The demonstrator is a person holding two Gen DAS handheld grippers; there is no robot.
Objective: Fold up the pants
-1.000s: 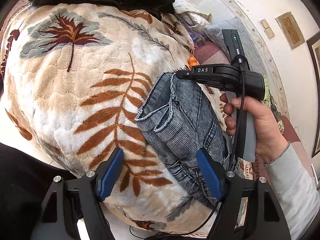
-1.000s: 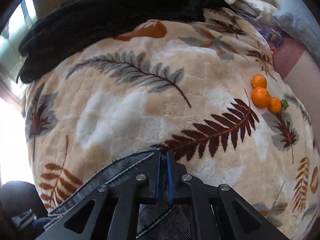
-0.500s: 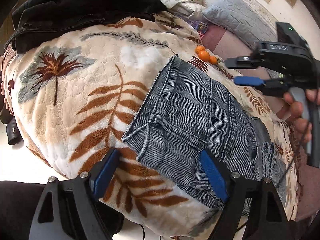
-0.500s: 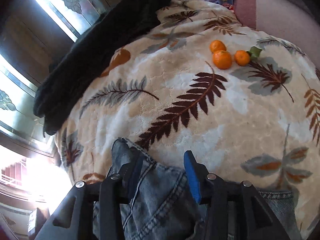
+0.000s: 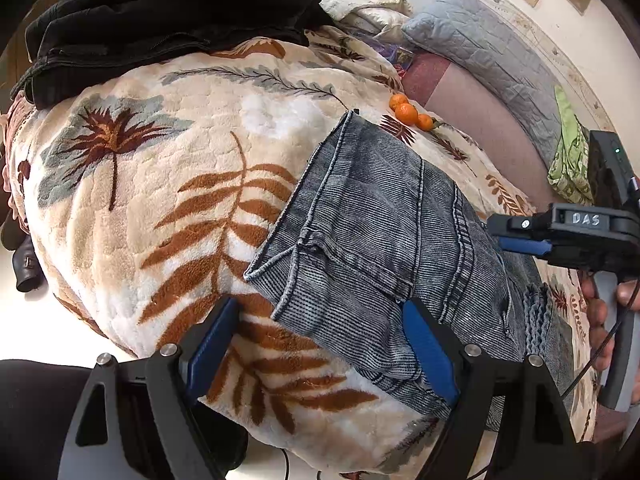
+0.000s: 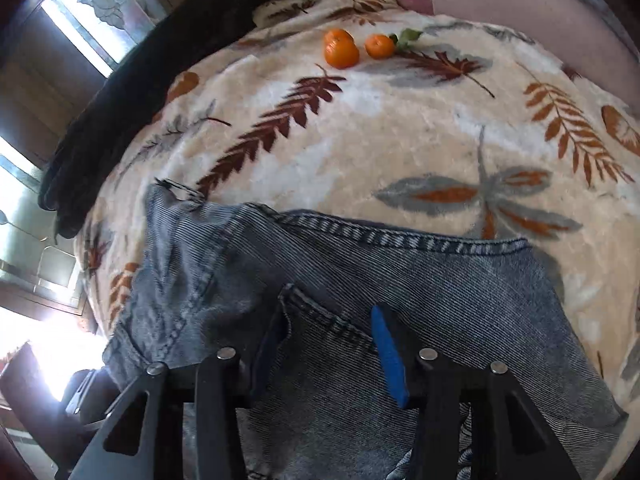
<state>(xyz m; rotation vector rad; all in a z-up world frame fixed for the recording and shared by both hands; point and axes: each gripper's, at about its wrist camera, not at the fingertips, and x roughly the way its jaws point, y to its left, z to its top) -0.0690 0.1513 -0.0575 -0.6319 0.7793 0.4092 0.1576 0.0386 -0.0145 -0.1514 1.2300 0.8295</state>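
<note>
The blue-grey denim pants lie folded on a cream blanket with a leaf print, the leg hems at the near left edge of the fold. My left gripper is open and empty, its jaws straddling the near corner of the pants. My right gripper is open and empty just above the denim. It also shows at the right of the left wrist view, held by a hand over the pants' far side.
Three small oranges sit on the blanket beyond the pants and show in the right wrist view. A pile of black clothing lies at the blanket's far left edge. A grey quilted pillow lies at the back right.
My right gripper opened and let go of the pant fold, which now lies flat on the blanket. It drew back to the right. My left gripper stayed open.
</note>
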